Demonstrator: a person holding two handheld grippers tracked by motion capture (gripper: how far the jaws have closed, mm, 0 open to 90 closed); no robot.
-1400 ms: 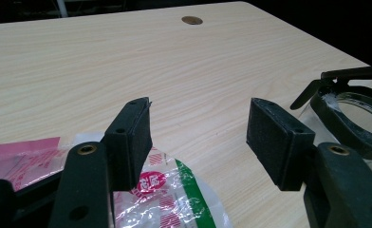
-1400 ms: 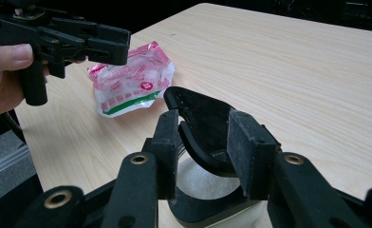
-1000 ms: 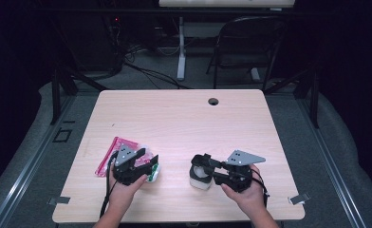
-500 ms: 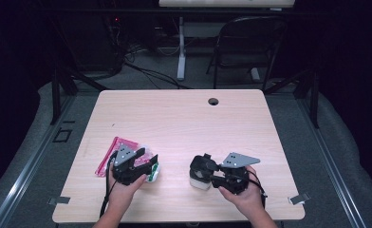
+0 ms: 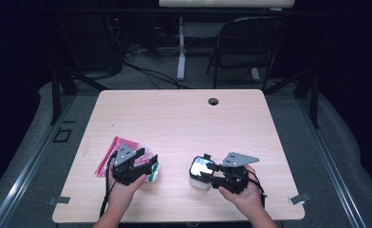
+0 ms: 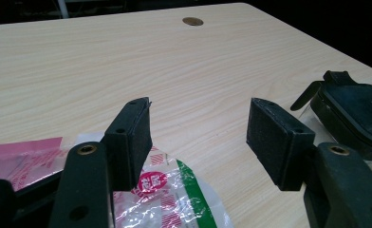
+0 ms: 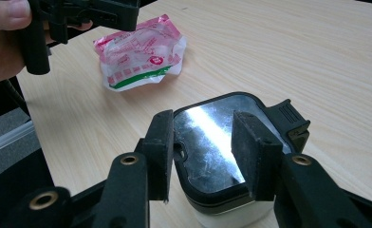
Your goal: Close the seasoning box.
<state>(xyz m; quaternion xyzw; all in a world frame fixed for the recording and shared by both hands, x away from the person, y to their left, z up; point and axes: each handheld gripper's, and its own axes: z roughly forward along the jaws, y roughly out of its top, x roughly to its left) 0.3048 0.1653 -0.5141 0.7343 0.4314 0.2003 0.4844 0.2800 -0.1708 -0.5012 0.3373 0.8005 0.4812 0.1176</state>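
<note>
The lidded container point(image 5: 200, 172) sits near the front edge of the counter point(image 5: 184, 118), a white tub under a black-rimmed lid point(image 7: 217, 142) with a shiny, glary top panel and a ribbed latch tab point(image 7: 292, 121) at one corner. It looks rigid and fairly light; the glossy panel would likely be slippery, so the black rim or the tab seems the better place to take hold. The right tongs point(image 7: 200, 156) stand over the lid with one jaw to either side of its near edge. They have just been opening and the pads do not appear to press on it.

To the left of the container, a little apart, lies a crinkly plastic packet point(image 5: 148, 164) printed pink and green, soft and liable to slide or crumple; a flat pink bag point(image 5: 114, 152) lies just beyond it. The left tongs point(image 6: 198, 137) hover open above the packet's edge, holding nothing. Behind the container the counter runs bare to a cable hole point(image 5: 213, 101), and nothing blocks a lift.
</note>
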